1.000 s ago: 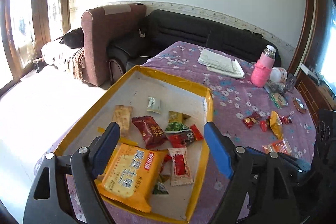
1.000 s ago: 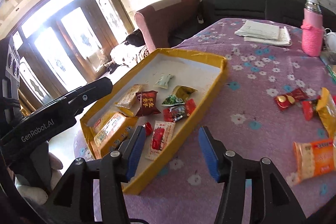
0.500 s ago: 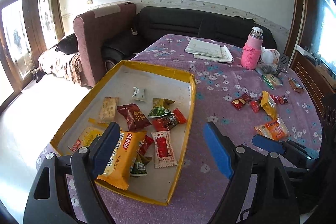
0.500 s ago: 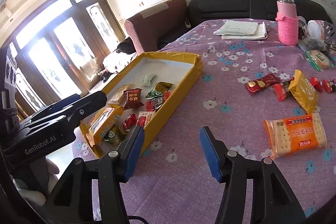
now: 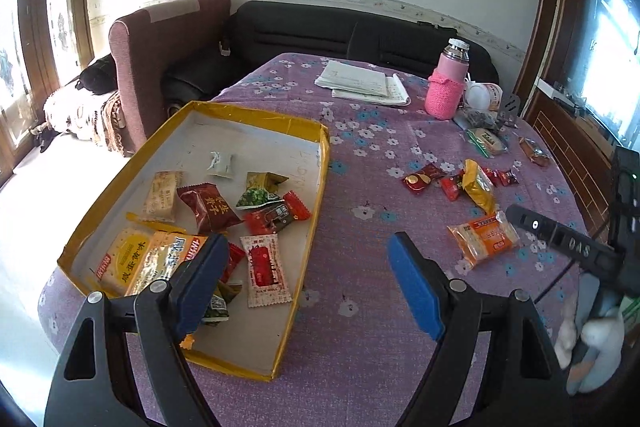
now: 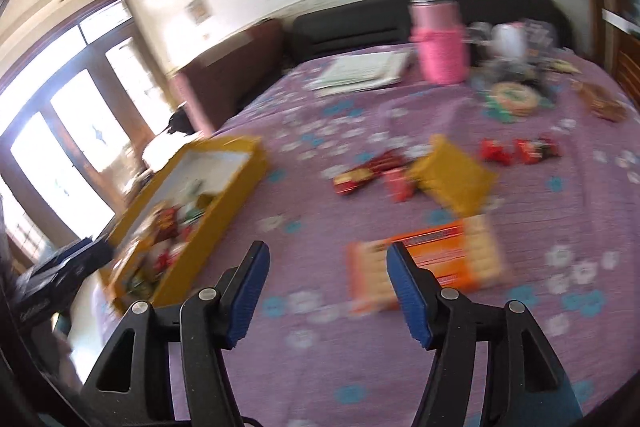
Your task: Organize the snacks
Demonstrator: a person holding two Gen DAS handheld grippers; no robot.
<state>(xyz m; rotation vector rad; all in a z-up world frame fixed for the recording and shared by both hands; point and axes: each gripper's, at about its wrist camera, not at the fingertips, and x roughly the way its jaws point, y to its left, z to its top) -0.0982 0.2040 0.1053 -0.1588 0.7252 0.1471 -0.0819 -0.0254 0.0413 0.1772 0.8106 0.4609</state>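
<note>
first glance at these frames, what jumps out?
The yellow-rimmed tray at the near-left edge of the purple floral tablecloth, filled with snack packets. Then the loose snacks to its right, chiefly the orange cracker pack lying just ahead of the empty, opening right gripper. A pink bottle stands far back.

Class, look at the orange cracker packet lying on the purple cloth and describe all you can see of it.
The orange cracker packet is a flat, glossy rectangular wrapper with a clear window showing pale square crackers, plus an orange band with print too small to read. It looks sealed and lies flat on the flowered cloth, outside the yellow tray, with nothing touching it. The right gripper, its jaws opening, is just short of it.
</note>
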